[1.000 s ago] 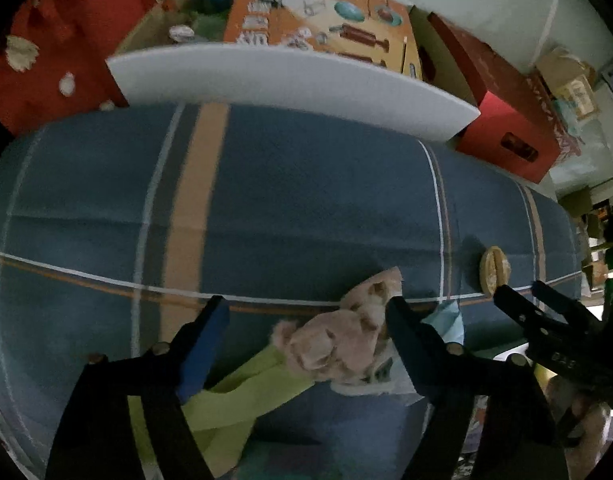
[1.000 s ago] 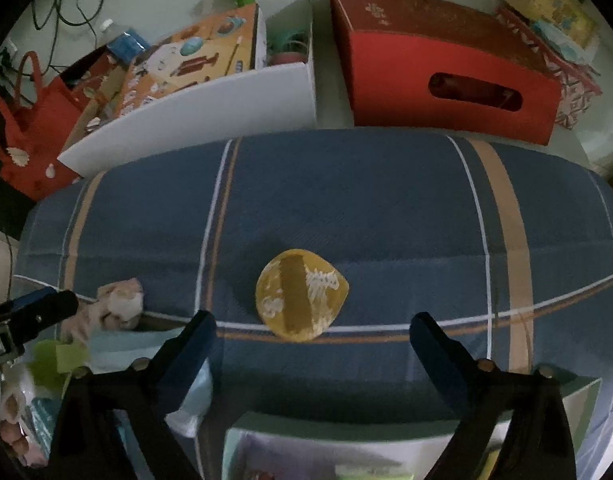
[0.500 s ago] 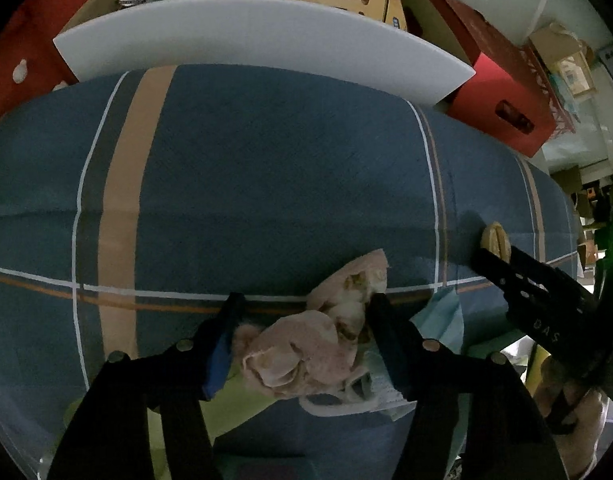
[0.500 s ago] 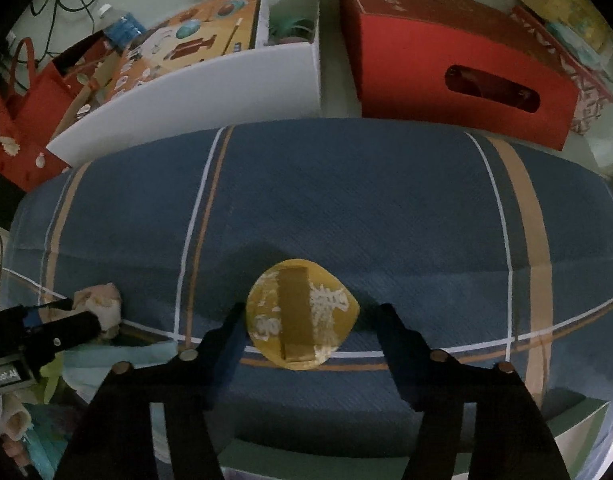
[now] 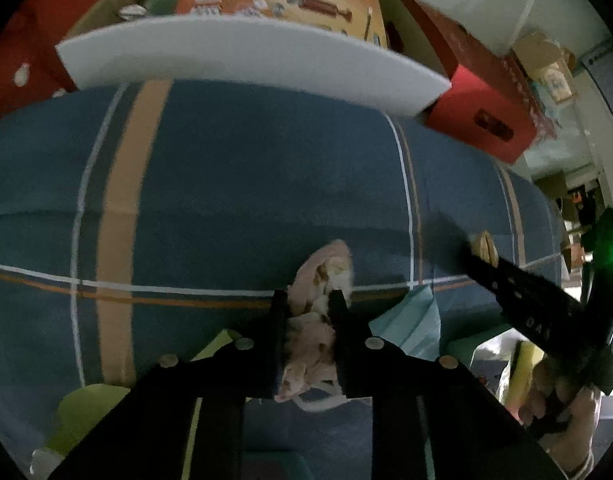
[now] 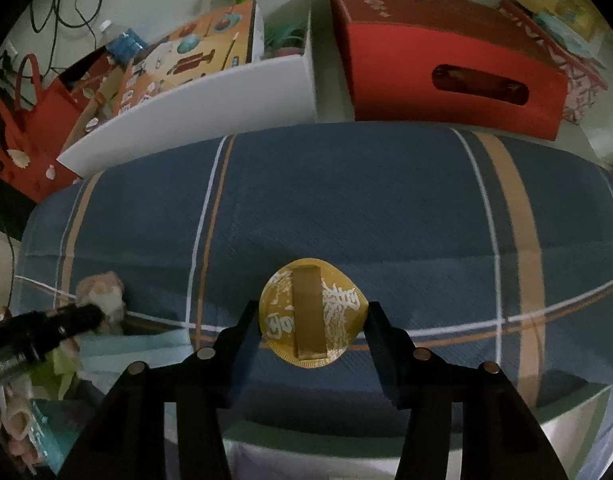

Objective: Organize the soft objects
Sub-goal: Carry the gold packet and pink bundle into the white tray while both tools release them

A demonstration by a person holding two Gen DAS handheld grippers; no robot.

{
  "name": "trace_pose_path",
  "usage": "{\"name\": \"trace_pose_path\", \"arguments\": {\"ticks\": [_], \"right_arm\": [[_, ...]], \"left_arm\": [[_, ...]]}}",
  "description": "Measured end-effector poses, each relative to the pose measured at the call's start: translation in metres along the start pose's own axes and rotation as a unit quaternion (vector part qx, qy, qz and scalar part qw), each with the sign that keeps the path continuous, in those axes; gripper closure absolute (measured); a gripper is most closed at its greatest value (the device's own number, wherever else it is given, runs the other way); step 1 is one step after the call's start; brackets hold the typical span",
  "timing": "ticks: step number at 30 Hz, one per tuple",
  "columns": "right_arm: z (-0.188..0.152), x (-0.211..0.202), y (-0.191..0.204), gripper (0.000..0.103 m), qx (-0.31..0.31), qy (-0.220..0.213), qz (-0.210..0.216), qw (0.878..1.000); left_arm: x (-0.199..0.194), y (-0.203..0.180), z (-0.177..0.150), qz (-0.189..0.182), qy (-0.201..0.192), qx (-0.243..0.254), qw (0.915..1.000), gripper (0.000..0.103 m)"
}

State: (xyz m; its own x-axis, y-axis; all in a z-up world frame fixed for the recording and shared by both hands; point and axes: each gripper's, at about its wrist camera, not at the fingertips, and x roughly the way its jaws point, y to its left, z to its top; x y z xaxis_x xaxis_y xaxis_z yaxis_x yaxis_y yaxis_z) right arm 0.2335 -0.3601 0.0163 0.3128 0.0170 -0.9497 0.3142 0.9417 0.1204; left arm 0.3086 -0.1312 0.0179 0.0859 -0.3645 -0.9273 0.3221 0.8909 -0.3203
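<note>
Pink plush toy is pinched tight in the left claw, sitting at the near edge of the blue plaid cushion. Right claw grips the gold pouch by both sides; its white lettering isn't readable. Claw arm reads "DAS".

Blue cushion crossed with white and tan plaid stripes, pale pink plush toy, gold round pouch with white characters and an olive band, red box, white bin
</note>
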Motion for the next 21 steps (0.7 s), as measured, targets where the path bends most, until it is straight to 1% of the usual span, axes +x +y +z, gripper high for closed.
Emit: {"name": "trace_pose_path", "arguments": {"ticks": [2,7,9,12,14,21], "right_arm": [[-0.002,-0.009,-0.003,0.049,0.003,-0.004,0.0,1.0],[-0.007,-0.029,-0.01,0.049,0.007,-0.012,-0.002,1.0],[-0.01,-0.038,-0.012,0.049,0.008,-0.014,0.0,1.0],[-0.019,-0.054,-0.013,0.049,0.009,-0.018,0.004,1.0],[-0.027,-0.066,-0.015,0.049,0.01,-0.018,0.005,1.0],[-0.06,-0.111,-0.022,0.049,0.005,-0.02,0.006,1.0]], "left_arm": [[-0.01,0.003,0.0,-0.001,-0.018,-0.01,0.9998,0.083],[-0.042,0.01,-0.006,0.019,-0.071,-0.026,0.9969,0.083],[-0.055,0.013,-0.01,0.016,-0.087,-0.038,0.9954,0.083],[-0.069,0.014,-0.021,0.009,-0.096,-0.047,0.9942,0.083],[-0.077,0.007,-0.027,0.004,-0.1,-0.047,0.9939,0.083],[-0.112,-0.027,-0.064,-0.01,-0.125,-0.019,0.9919,0.083]]}}
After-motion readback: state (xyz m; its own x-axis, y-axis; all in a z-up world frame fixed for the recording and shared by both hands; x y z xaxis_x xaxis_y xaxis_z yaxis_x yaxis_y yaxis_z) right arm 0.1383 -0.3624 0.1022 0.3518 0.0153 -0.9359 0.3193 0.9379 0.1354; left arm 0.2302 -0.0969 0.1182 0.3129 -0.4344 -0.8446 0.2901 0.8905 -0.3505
